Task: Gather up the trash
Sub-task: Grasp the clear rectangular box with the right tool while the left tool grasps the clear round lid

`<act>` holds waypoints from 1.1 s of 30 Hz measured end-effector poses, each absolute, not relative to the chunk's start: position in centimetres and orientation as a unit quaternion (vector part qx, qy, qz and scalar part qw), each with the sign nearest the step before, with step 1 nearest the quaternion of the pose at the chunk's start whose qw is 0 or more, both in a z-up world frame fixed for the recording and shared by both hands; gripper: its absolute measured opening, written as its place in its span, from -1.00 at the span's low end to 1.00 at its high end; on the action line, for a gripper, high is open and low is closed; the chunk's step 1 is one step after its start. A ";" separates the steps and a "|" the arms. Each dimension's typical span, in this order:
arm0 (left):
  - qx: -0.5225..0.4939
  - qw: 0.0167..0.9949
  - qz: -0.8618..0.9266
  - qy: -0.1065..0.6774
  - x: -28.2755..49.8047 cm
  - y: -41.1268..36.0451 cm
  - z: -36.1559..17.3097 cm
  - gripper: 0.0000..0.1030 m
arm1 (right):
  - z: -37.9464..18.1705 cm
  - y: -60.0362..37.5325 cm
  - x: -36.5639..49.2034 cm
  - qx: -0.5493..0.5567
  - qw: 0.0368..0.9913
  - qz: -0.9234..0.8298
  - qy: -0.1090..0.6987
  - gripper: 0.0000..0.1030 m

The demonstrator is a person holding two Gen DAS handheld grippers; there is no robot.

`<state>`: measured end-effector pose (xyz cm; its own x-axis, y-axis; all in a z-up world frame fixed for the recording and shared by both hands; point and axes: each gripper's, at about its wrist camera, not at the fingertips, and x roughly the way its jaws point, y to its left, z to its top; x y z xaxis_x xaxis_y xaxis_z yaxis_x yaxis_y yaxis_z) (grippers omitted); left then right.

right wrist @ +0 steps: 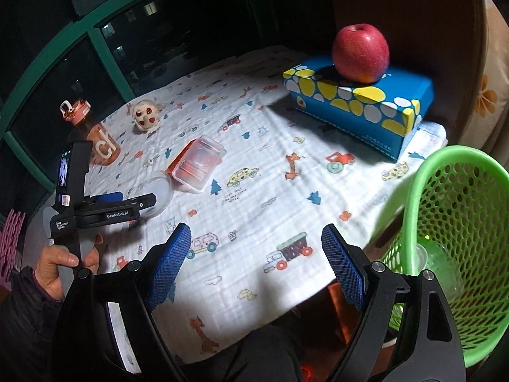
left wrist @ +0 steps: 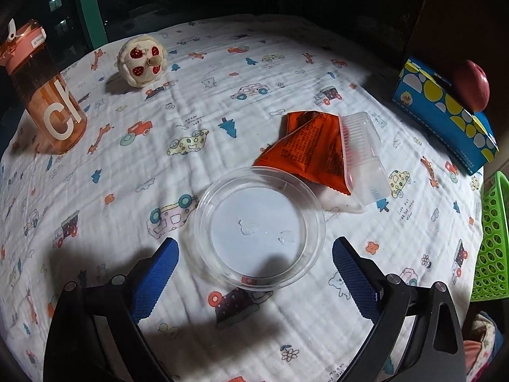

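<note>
A clear round plastic lid (left wrist: 259, 227) lies on the patterned cloth, just ahead of and between the fingers of my open left gripper (left wrist: 254, 254); it also shows in the right wrist view (right wrist: 159, 195). Behind it lie an orange snack wrapper (left wrist: 310, 148) and a clear rectangular plastic box (left wrist: 362, 156) resting on it, both seen in the right wrist view too (right wrist: 198, 164). My right gripper (right wrist: 256, 251) is open and empty over the table's near edge. A green mesh basket (right wrist: 461, 238) stands to its right with a clear plastic item inside.
An orange water bottle (left wrist: 47, 95) stands at the left. A plush strawberry toy (left wrist: 141, 60) sits at the back. A blue tissue box (right wrist: 359, 102) with a red apple (right wrist: 361, 52) on top is at the back right. A dark window is behind the table.
</note>
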<state>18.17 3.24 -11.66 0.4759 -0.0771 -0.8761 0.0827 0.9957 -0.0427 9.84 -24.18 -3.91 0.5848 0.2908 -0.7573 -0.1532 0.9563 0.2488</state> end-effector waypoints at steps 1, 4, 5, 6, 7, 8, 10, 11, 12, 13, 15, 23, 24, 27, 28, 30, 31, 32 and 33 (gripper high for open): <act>0.005 0.859 -0.052 0.509 18.2 3.2 -11.7 0.84 | -4.0 -23.8 10.1 0.078 0.886 0.128 0.439 0.62; 0.012 0.857 -0.062 0.512 18.5 2.8 -12.0 0.84 | -4.2 -22.9 10.9 0.075 0.884 0.133 0.441 0.62; 0.014 0.857 -0.063 0.511 18.6 2.8 -12.1 0.84 | -4.2 -22.7 11.2 0.075 0.884 0.136 0.442 0.62; 0.015 0.857 -0.066 0.512 18.7 2.8 -12.1 0.84 | -4.3 -22.4 11.4 0.075 0.883 0.138 0.442 0.62; 0.016 0.855 -0.070 0.513 18.7 2.7 -12.2 0.85 | -4.3 -22.2 11.7 0.073 0.883 0.139 0.442 0.62; 0.019 0.853 -0.073 0.516 18.8 2.6 -12.4 0.85 | -4.3 -21.9 11.9 0.071 0.883 0.141 0.443 0.62; 0.025 0.852 -0.074 0.517 18.9 2.5 -12.7 0.85 | -4.5 -21.5 12.4 0.068 0.881 0.143 0.445 0.62; 0.028 0.851 -0.076 0.519 18.9 2.5 -12.9 0.85 | -4.6 -21.3 12.6 0.068 0.881 0.144 0.446 0.62; 0.031 0.850 -0.075 0.521 19.0 2.5 -13.1 0.85 | -4.7 -21.1 12.9 0.067 0.879 0.146 0.448 0.62; 0.034 0.849 -0.073 0.522 19.0 2.5 -13.3 0.85 | -4.9 -20.9 13.2 0.067 0.878 0.148 0.449 0.62; 0.034 0.849 -0.072 0.523 19.2 2.6 -13.6 0.85 | -5.1 -20.4 13.7 0.065 0.876 0.152 0.452 0.62; 0.019 0.849 -0.090 0.520 19.5 3.1 -13.9 0.73 | -6.1 -19.2 17.1 0.101 0.857 0.178 0.472 0.62; 0.022 0.851 -0.090 0.518 19.5 3.0 -13.9 0.72 | -6.3 -19.1 17.6 0.108 0.853 0.182 0.476 0.62; 0.021 0.852 -0.089 0.516 19.5 3.1 -13.8 0.71 | -6.9 -18.7 19.1 0.133 0.841 0.190 0.488 0.62; 0.017 0.852 -0.088 0.515 19.5 3.2 -13.8 0.71 | -7.1 -18.5 19.5 0.139 0.838 0.192 0.491 0.62; 0.011 0.854 -0.086 0.513 19.3 3.5 -13.6 0.71 | -7.4 -18.0 20.3 0.144 0.834 0.194 0.496 0.62; 0.009 0.855 -0.086 0.512 19.2 3.6 -13.4 0.71 | -7.6 -17.7 20.7 0.145 0.832 0.195 0.499 0.62; 0.008 0.856 -0.086 0.510 19.1 3.8 -13.2 0.71 | -7.8 -17.4 21.2 0.147 0.830 0.196 0.501 0.62; 0.007 0.857 -0.085 0.508 18.9 3.9 -13.0 0.71 | -8.0 -17.0 21.7 0.149 0.827 0.198 0.504 0.62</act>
<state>18.94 3.93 -13.04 0.4697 -0.1387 -0.8719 0.1538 0.9853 -0.0738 21.66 -16.99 -8.03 0.4136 0.4768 -0.7756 -0.1770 0.8778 0.4452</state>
